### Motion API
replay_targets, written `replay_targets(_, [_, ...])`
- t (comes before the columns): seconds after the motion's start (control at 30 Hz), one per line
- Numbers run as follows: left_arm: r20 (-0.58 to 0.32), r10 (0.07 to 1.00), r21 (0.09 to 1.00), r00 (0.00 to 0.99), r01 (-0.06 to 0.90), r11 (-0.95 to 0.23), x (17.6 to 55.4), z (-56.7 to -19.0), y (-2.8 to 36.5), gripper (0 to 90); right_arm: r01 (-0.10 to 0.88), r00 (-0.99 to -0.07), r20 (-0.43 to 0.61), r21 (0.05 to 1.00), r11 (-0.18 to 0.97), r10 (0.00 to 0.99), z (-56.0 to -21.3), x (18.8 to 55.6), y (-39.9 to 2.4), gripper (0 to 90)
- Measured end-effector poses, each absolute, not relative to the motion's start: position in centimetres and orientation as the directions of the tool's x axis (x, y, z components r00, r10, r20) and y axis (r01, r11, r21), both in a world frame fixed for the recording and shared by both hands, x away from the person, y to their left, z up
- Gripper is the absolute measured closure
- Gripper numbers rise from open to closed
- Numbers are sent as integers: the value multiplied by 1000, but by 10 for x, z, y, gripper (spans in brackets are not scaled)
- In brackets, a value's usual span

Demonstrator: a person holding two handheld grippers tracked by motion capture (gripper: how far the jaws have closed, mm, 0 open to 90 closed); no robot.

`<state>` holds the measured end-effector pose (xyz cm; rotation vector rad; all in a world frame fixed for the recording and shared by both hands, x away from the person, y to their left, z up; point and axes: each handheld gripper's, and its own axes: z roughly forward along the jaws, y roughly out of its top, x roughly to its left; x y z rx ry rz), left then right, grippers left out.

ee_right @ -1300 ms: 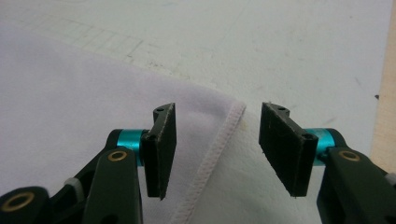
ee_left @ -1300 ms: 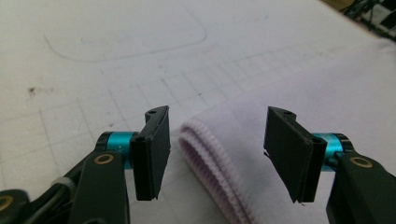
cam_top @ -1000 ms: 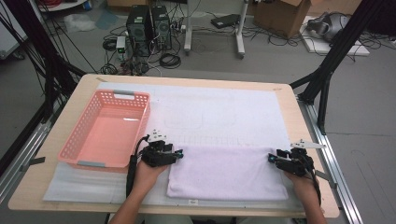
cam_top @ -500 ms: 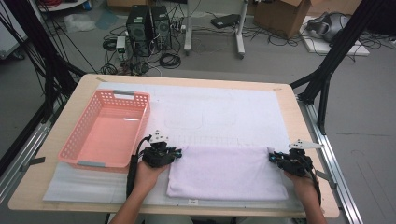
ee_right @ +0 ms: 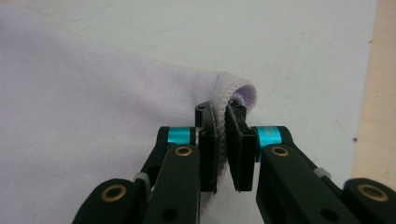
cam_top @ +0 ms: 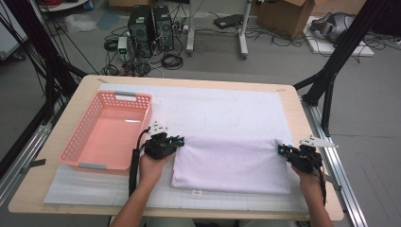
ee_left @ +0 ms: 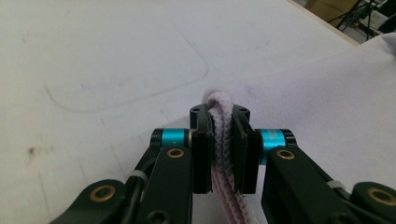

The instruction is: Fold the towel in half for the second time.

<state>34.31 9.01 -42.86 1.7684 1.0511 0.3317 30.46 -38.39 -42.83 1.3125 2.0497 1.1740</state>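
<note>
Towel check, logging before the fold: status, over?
Left gripper and right gripper just closed, each clamped on a far corner of the towel. Towel flat on the mat. Basket sits left, clear.

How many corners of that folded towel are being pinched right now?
2: the left gripper pinches the towel's far-left corner, the right gripper its far-right corner.

Empty pink plastic lattice basket (cam_top: 106,135) at left on white mat (cam_top: 227,106) covering pale wooden desk (cam_top: 302,111); black computer towers (cam_top: 150,21) on floor beyond
</note>
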Motion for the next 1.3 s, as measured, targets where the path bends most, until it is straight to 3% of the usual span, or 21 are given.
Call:
replay_targets(0.33, [-230, 816, 868, 530, 490, -74, 374, -426, 87, 786, 480, -400, 43, 860, 170, 916, -422, 338, -377, 830])
replay_targets(0.37, [-228, 821, 861, 524, 502, -81, 374, -428, 86, 754, 493, -393, 45, 853, 169, 918, -422, 341, -375, 799])
replay_targets(0.43, [-214, 819, 867, 533, 489, -92, 368, -428, 86, 649, 506, -368, 49, 848, 156, 928, -423, 343, -373, 622])
replay_targets(0.53, [-218, 801, 879, 558, 468, -87, 356, -428, 89, 613, 504, -360, 75, 854, 126, 930, -420, 336, -378, 551])
replay_targets(0.73, [-225, 770, 854, 597, 501, -139, 332, -432, 89, 606, 512, -441, 123, 848, 136, 889, -420, 309, -382, 571])
replay_targets(0.93, [-244, 766, 824, 594, 544, -160, 305, -451, 96, 640, 544, -508, 120, 813, 210, 853, -432, 280, -379, 653])
replay_targets(1.17, [-245, 770, 793, 590, 579, -191, 284, -453, 100, 676, 589, -482, 84, 768, 252, 872, -443, 257, -381, 723])
replay_targets(1.3, [-244, 756, 820, 607, 545, -173, 271, -452, 106, 659, 573, -444, 60, 786, 232, 894, -439, 243, -385, 686])
